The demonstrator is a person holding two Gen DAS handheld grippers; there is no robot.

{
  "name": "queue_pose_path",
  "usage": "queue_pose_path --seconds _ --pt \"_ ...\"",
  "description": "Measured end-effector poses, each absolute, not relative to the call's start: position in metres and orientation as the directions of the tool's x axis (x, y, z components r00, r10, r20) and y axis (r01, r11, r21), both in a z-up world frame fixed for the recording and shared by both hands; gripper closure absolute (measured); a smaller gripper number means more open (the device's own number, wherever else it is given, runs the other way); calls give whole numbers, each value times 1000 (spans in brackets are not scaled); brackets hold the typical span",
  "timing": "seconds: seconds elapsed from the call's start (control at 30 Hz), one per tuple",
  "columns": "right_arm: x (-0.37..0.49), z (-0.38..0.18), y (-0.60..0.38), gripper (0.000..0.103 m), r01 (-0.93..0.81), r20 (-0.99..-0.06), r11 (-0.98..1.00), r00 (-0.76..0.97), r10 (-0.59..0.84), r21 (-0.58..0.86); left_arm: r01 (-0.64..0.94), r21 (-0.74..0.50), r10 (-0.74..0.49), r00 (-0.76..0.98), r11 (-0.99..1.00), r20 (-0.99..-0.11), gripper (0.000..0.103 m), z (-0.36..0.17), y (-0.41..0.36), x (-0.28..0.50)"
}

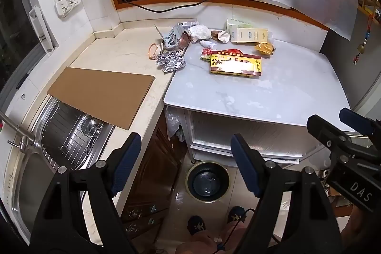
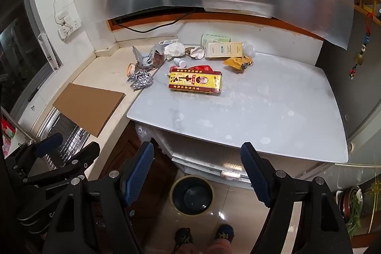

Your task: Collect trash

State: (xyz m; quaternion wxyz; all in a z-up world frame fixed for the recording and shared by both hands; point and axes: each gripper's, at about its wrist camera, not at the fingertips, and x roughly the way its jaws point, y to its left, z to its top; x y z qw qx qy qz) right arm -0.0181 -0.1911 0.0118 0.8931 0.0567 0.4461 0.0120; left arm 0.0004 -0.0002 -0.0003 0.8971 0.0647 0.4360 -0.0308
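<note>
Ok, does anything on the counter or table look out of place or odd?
Yes. A flat cardboard sheet lies askew on the counter, one corner hanging over the sink. Crumpled foil sits across the seam between counter and white table, beside a torn-open carton.

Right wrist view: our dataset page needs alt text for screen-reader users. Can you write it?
An open right gripper hangs above a dark waste bin on the tiled floor, in front of a white table scattered with trash: a yellow and red box, crumpled foil, tissue and wrappers. The left gripper shows at lower left, near a cardboard sheet.
</note>
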Motion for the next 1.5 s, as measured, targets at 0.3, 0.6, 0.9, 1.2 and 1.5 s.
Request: queue_pose_path --seconds 0.3,0.6,0.9,1.2,1.5 --pt "-21 14 -193 26 28 -789 993 610 72 112 113 78 -10 623 991 -783 28 2 -3 -1" --pt "-22 18 -188 26 29 -790 993 609 76 117 113 70 -17 629 991 -777 28 6 -6 -4" --pt "-38 14 -186 26 36 -793 990 603 90 139 136 80 -28 647 987 -762 28 11 -11 -13" --pt "-38 11 -191 26 46 -794 987 600 95 153 131 74 -29 648 989 -761 28 12 -9 -17" --pt "-38 11 -194 26 48 -794 987 600 95 153 167 78 -51 651 983 -757 28 12 -12 -19"
